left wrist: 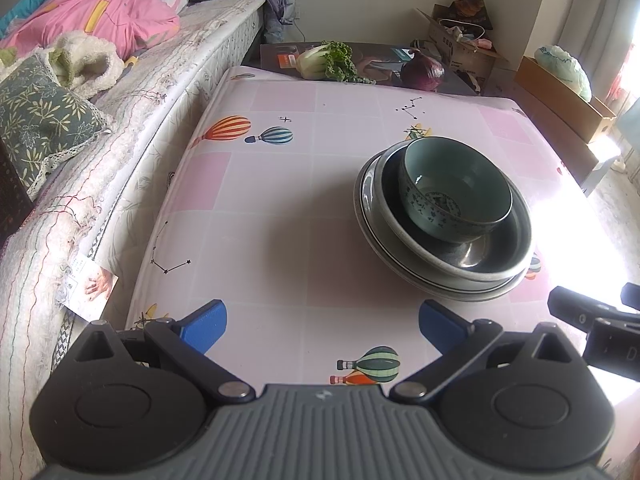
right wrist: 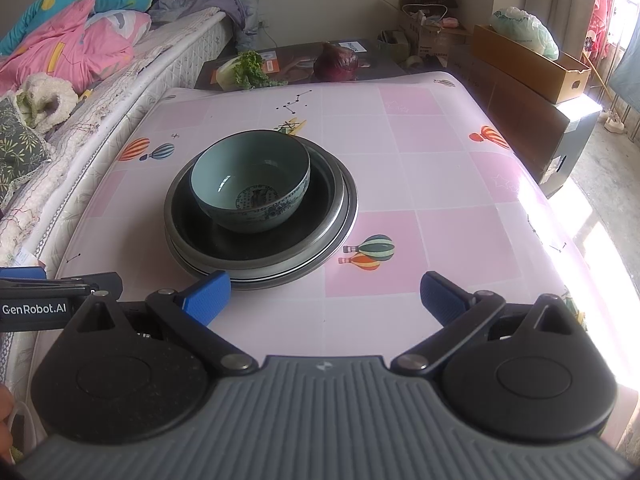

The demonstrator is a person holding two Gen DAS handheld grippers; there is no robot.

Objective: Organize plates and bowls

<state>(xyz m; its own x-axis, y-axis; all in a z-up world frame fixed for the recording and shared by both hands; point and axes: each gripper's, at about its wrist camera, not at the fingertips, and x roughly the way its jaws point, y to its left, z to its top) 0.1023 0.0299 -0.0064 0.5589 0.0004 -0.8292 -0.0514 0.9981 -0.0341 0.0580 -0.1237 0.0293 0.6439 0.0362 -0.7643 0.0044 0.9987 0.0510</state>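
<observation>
A teal bowl (left wrist: 456,190) with a blue pattern sits inside a dark grey deep plate (left wrist: 504,252), which rests on a wider grey plate (left wrist: 366,200). The stack stands on the pink tablecloth. My left gripper (left wrist: 322,326) is open and empty, near the table's front edge, left of the stack. In the right wrist view the bowl (right wrist: 250,184) sits in the stacked plates (right wrist: 340,216). My right gripper (right wrist: 324,298) is open and empty, just in front and to the right of the stack; its left fingertip (right wrist: 208,298) is close to the plate rim.
The table (left wrist: 260,216) is covered by a pink balloon-print cloth. A bed (left wrist: 132,92) with blankets runs along its left side. A bok choy (left wrist: 326,60) and a red cabbage (left wrist: 424,72) lie beyond the far edge. Cardboard boxes (right wrist: 528,64) stand at the right.
</observation>
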